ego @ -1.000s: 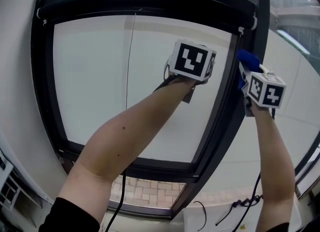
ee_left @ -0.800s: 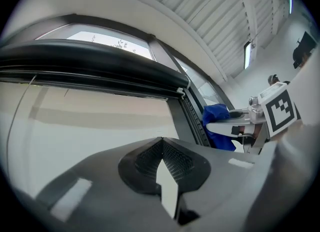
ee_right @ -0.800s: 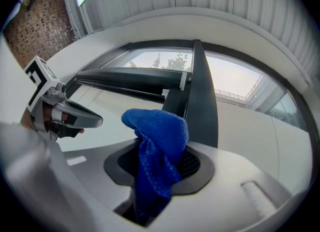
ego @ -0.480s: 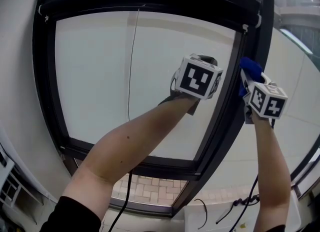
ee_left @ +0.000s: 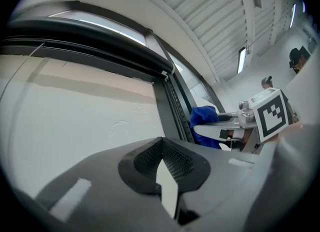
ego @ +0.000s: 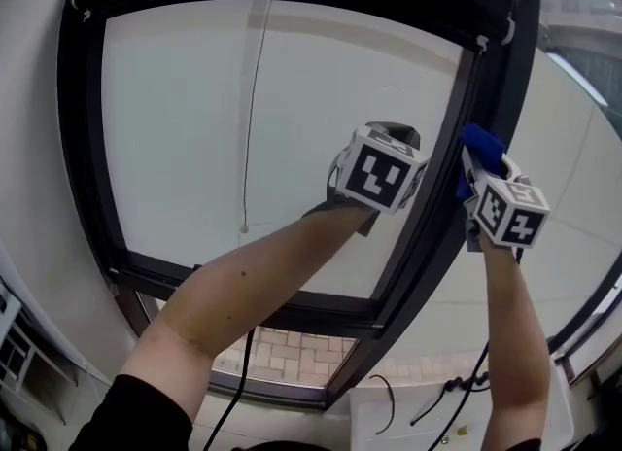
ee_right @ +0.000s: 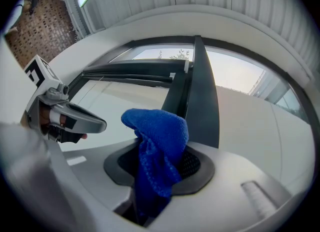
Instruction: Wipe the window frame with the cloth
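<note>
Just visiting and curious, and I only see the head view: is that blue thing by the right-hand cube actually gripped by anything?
Observer: Yes. The right gripper view shows the right gripper with its jaws shut on the blue cloth.
Visitor: And the other tool?
Observer: The left gripper holds nothing; its jaws meet at the tips.
Visitor: Where is the cloth?
Observer: From the left gripper view, it sits beside the dark window frame upright; contact is unclear.

Even daylight glows through the pale roller blind (ego: 194,128). Fisheye distortion curves the black metal window frame (ego: 86,148), and both gripper views darken at the corners.
</note>
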### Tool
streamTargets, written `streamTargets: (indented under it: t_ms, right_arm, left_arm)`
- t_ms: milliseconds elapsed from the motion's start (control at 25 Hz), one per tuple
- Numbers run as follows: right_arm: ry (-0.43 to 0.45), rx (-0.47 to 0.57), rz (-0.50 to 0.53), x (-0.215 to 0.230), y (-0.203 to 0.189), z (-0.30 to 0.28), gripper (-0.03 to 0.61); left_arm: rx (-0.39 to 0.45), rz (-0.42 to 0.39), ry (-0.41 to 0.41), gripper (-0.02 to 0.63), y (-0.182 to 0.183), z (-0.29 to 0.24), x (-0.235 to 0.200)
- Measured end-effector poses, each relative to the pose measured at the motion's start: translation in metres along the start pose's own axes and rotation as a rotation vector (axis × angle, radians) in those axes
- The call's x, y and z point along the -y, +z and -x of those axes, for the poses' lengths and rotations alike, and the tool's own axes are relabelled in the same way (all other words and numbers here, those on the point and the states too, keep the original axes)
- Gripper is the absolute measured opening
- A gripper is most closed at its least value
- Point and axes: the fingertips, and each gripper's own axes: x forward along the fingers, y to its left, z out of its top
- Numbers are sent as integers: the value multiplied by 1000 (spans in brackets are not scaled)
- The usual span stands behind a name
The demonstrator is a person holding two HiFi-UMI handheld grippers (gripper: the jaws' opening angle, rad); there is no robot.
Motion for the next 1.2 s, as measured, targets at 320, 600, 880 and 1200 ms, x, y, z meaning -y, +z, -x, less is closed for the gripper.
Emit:
streamTargets:
  t_ms: [320,600,880,1200]
  right_arm:
    - [13,-7,-2,-9,-23,8,140]
    - [26,-20,-12,-15,-43,16,140]
    - [24,-66,-13,-26,-73,25,140]
    - [15,-81,-29,-35,-98,32,140]
  left_arm:
    - [-28,18,-20,-11,-23,1,11]
    - [-30,45,-21,-11,-40,4,14]
    - [-54,62,-34,-11,-72,5,18]
    - [-85,137,-60,-11,-102,10,31]
